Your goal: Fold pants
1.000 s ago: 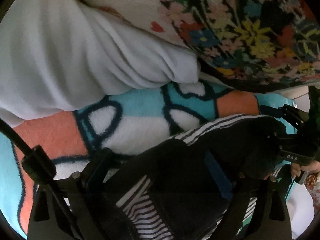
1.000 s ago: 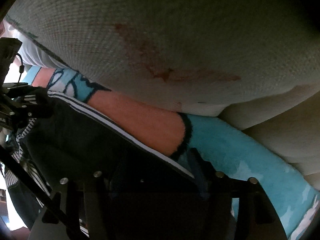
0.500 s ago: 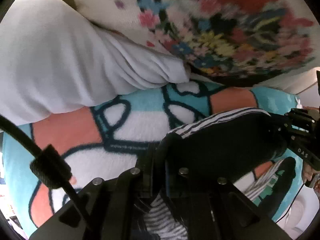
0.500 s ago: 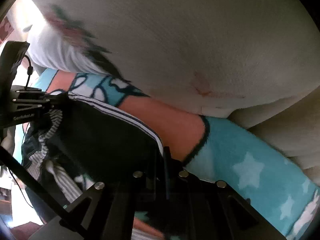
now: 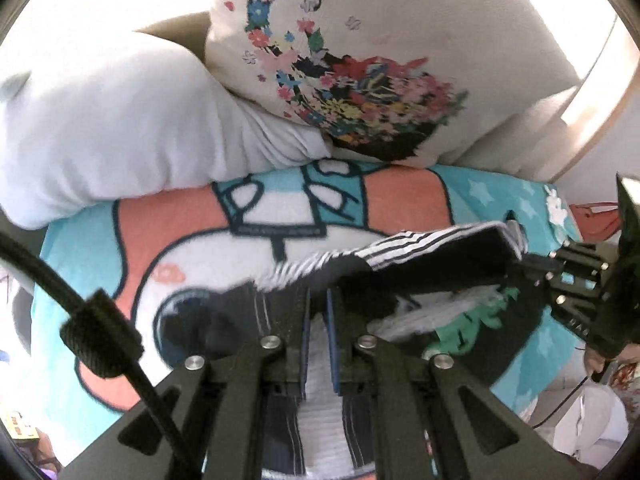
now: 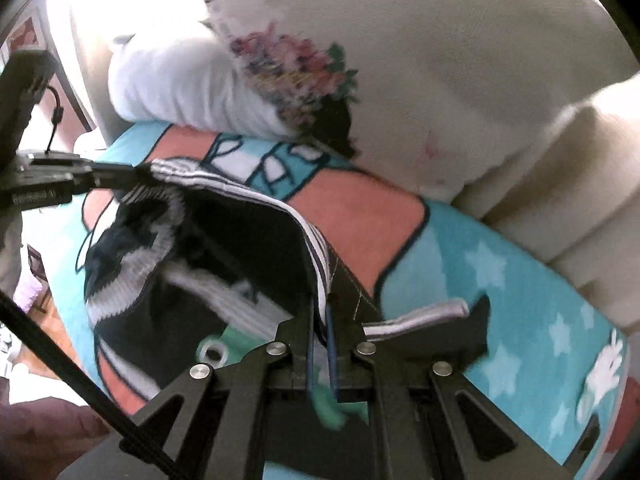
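The black pants [image 5: 432, 264] with white side stripes hang stretched between my two grippers above a cartoon blanket [image 5: 200, 232]. My left gripper [image 5: 318, 300] is shut on the striped edge of the pants. In the right wrist view my right gripper [image 6: 322, 308] is shut on the other striped edge of the pants [image 6: 224, 240]. The lower part of the pants, with a green print [image 5: 472, 320], sags onto the blanket. Each gripper shows in the other's view: the right gripper [image 5: 520, 260] at the right, the left gripper [image 6: 132, 172] at the left.
A white floral cushion [image 5: 360, 60] and a pale pillow [image 5: 112, 120] lean at the back of the blanket. A cream cushion [image 6: 560, 160] bounds the right side. The blanket [image 6: 520, 288] covers the surface under the pants.
Both grippers have lifted and pulled back from the cushions, raising the striped edge of the pants off the blanket. More of the blanket and cushions is in view.
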### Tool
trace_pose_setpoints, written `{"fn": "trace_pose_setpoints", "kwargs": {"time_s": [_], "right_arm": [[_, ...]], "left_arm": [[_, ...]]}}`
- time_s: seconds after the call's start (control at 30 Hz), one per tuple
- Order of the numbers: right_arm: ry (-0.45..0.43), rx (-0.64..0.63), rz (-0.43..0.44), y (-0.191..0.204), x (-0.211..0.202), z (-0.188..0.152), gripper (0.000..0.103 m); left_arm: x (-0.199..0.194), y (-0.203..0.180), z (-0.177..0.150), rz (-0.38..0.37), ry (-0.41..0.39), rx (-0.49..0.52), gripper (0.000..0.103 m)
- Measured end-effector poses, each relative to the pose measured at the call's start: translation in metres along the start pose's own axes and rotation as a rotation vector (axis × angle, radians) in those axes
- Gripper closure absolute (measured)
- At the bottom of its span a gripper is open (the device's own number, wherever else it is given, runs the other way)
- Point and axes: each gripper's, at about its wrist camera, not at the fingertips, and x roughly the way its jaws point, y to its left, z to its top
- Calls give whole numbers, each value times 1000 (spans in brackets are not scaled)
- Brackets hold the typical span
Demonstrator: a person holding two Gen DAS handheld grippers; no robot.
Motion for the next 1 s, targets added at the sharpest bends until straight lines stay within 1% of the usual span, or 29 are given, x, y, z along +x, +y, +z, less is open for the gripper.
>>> {"fn": "trace_pose_setpoints", "kwargs": {"time_s": [0.03, 0.1, 0.2, 0.3, 0.37, 0.4, 0.43, 0.5, 0.57, 0.63, 0.7, 0.77, 0.87, 0.93, 0.97, 1.0], "right_arm": [[1, 6, -5, 2, -7, -10, 97], [5, 31, -5, 9, -12, -29, 97], [24, 83, -1, 15, -13, -58, 98], [65, 118, -7, 21, -6, -82, 98], [82, 130, -18, 24, -1, -92, 98], [82, 135, -22, 25, 0, -93, 98], [78, 140, -29, 25, 0, -93, 98], [69, 158, -32, 23, -1, -91, 98], [56, 172, -40, 22, -5, -89, 98], [45, 174, -40, 21, -7, -86, 98], [36, 179, -40, 20, -11, -85, 98], [29, 191, -31, 19, -13, -86, 98], [28, 193, -26, 18, -15, -88, 98], [34, 192, -21, 17, -14, -89, 98], [36, 190, -19, 16, -13, -90, 98], [38, 192, -16, 15, -13, -91, 98]], "left_arm": [[-7, 1, -10, -7, -3, -6, 96], [0, -2, -22, -6, 2, 3, 96], [-6, -1, -49, -5, 27, -3, 96], [-1, 6, -69, -43, 59, -33, 95], [-1, 14, -75, -78, 57, -76, 94], [2, 19, -74, -112, 66, -117, 87], [6, 25, -73, -158, 77, -170, 75], [14, 35, -71, -227, 88, -262, 60], [20, 39, -72, -271, 96, -319, 59], [30, 41, -72, -312, 119, -380, 55], [36, 41, -71, -335, 135, -418, 54], [44, 43, -68, -331, 142, -450, 54], [56, 49, -63, -332, 146, -540, 54], [62, 54, -64, -315, 151, -601, 54], [65, 55, -64, -315, 156, -615, 60], [66, 55, -65, -320, 157, -621, 82]]}}
